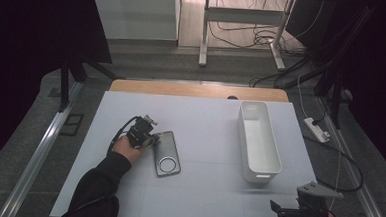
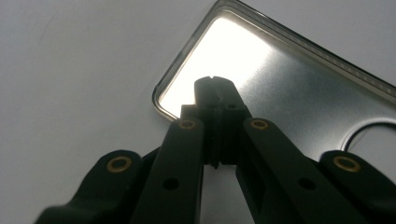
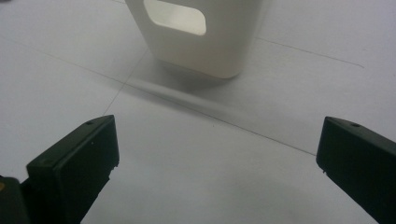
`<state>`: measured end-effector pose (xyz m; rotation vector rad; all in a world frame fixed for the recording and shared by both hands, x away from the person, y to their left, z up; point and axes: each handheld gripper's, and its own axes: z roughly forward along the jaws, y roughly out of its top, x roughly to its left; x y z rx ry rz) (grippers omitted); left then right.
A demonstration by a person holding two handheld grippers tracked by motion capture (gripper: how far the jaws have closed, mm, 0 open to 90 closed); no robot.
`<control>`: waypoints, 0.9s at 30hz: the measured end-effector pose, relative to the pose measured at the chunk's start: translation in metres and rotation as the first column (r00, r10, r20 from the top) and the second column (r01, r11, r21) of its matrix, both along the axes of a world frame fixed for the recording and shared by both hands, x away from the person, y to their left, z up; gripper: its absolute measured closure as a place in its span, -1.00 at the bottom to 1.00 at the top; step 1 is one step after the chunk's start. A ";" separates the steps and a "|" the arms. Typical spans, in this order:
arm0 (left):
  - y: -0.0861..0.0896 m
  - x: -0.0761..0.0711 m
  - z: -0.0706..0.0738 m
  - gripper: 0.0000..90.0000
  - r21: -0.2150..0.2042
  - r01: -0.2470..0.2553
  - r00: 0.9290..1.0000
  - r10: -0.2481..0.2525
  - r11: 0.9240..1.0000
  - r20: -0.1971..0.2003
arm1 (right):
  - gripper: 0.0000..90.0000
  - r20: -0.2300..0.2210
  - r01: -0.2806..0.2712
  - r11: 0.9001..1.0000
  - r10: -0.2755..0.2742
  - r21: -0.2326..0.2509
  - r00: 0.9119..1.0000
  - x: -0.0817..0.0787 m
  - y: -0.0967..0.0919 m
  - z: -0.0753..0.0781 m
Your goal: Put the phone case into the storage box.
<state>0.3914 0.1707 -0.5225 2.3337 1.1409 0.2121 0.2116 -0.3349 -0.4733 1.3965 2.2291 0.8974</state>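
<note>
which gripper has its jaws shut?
The left gripper: its black jaws are pressed together, tips over the corner of the clear phone case. The right gripper stands wide open near the white bin.

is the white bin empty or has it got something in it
Empty, as far as shows. In the high view the white bin stands upright and open-topped with a bare white inside; the phone case lies flat outside it on the mat.

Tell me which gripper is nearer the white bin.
Right. The right gripper sits just off the near end of the white bin, jaws open toward it. The left gripper is across the table, shut, tips over the phone case.
</note>
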 end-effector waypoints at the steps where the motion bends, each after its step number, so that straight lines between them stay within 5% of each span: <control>1: 0.002 -0.002 0.000 0.98 -0.002 -0.001 1.000 0.001 1.000 -0.002 | -1.00 -0.001 0.000 1.000 0.000 0.000 1.000 0.000 0.000 0.000; 27: 0.026 -0.061 -0.003 0.98 -0.043 0.019 1.000 -0.020 0.999 -0.024 | -1.00 -0.008 0.000 1.000 0.000 -0.008 1.000 0.001 0.001 0.000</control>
